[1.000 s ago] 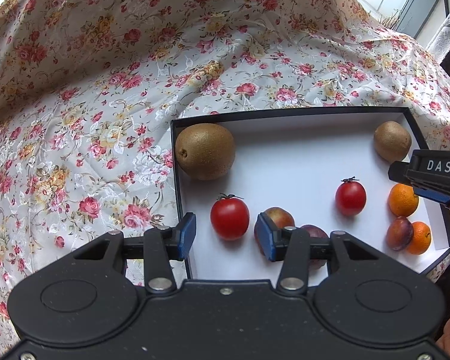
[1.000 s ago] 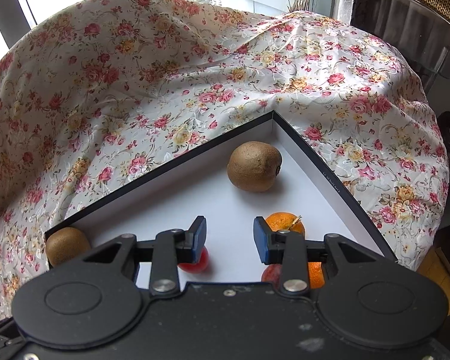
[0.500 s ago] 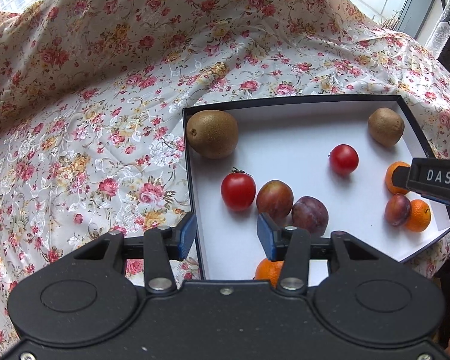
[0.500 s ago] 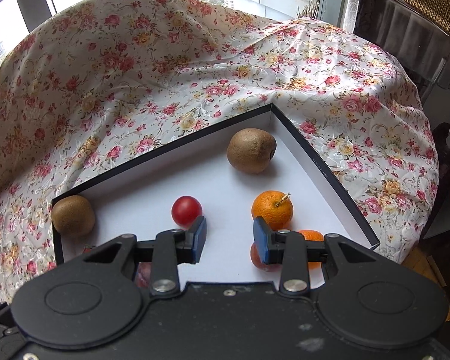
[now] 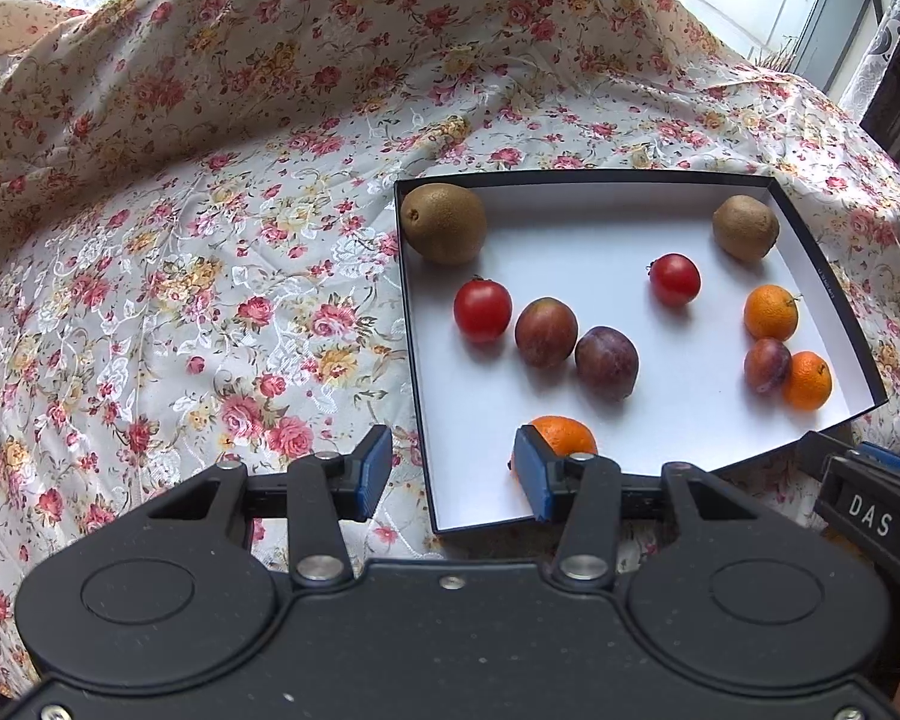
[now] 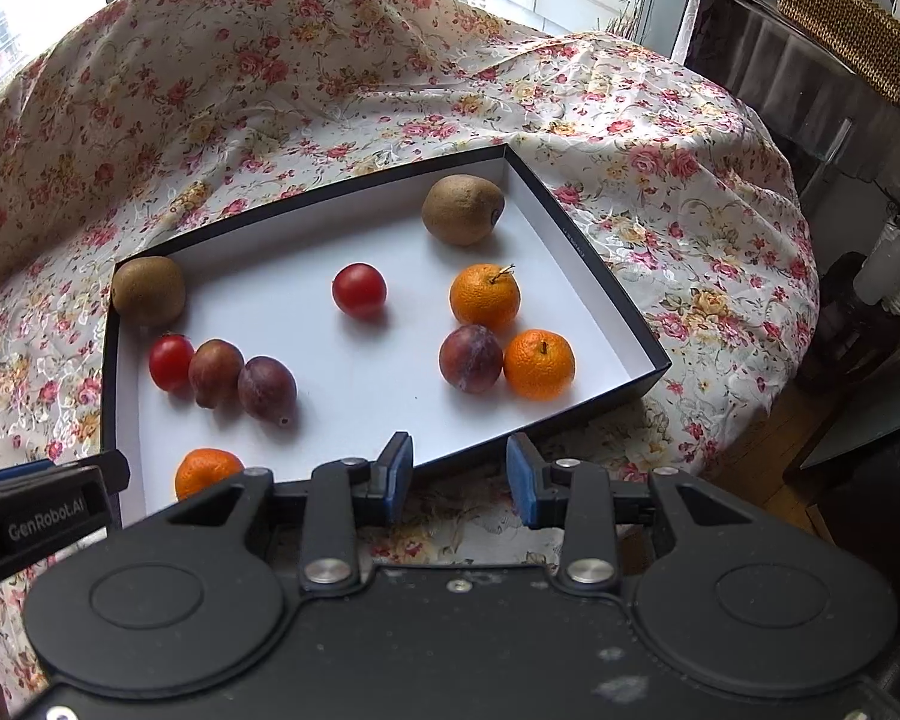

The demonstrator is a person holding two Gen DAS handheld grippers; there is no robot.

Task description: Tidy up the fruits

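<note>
Hovering at the near rim of the black box (image 6: 594,276): left gripper (image 5: 453,471), jaws spread and empty, beside a mandarin (image 5: 561,435); right gripper (image 6: 461,474), jaws narrowly parted, empty. Farther inside the box: plums (image 6: 267,389), tomatoes (image 6: 359,290), two more mandarins (image 6: 484,295), then kiwis (image 6: 462,210) in the far corners. Floral cloth (image 5: 210,240) beneath.

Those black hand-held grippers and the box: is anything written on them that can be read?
"DAS": white letters on the right hand-held gripper, seen from the left wrist camera.
"GenRobot.AI": on the left hand-held gripper, seen from the right wrist camera.
Small print on the box rim: too small to read.
</note>
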